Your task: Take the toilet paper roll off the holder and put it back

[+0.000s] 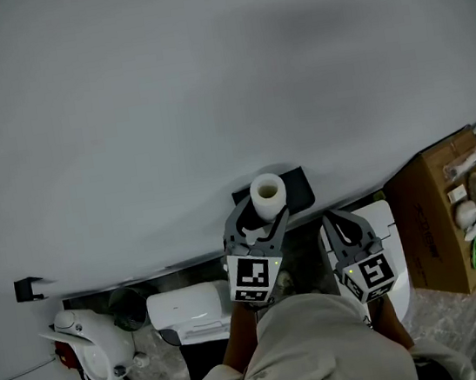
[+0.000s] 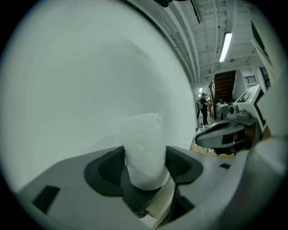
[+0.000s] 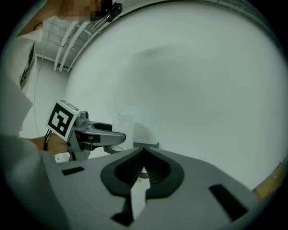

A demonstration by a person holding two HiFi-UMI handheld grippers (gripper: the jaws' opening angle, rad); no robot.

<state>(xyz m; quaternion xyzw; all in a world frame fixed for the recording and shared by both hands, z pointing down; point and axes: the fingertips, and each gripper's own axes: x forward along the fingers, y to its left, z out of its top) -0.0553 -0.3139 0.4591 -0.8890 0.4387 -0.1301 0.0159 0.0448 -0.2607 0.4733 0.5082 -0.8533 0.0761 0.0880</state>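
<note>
Mock bathroom corner set up inside a big industrial hall. Landmark is the black holder (image 1: 297, 187) carrying a toilet paper roll (image 1: 267, 191) on a plain white wall (image 1: 208, 101).

- Below-left of holder: white cistern-like unit (image 1: 189, 310) on stone-patterned floor (image 1: 161, 358).
- Right of holder: open cardboard box (image 1: 435, 218) of supplies.
- Past the wall's edge, right of holder in the left gripper view: exposed ceiling beams (image 2: 180, 31), tube light (image 2: 224, 46), a distant person (image 2: 204, 108).

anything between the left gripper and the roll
Nothing visible. The left gripper has its jaws on either side of the roll, pads against it, on the holder at the wall. The right gripper is off to the side, shut and empty.
</note>
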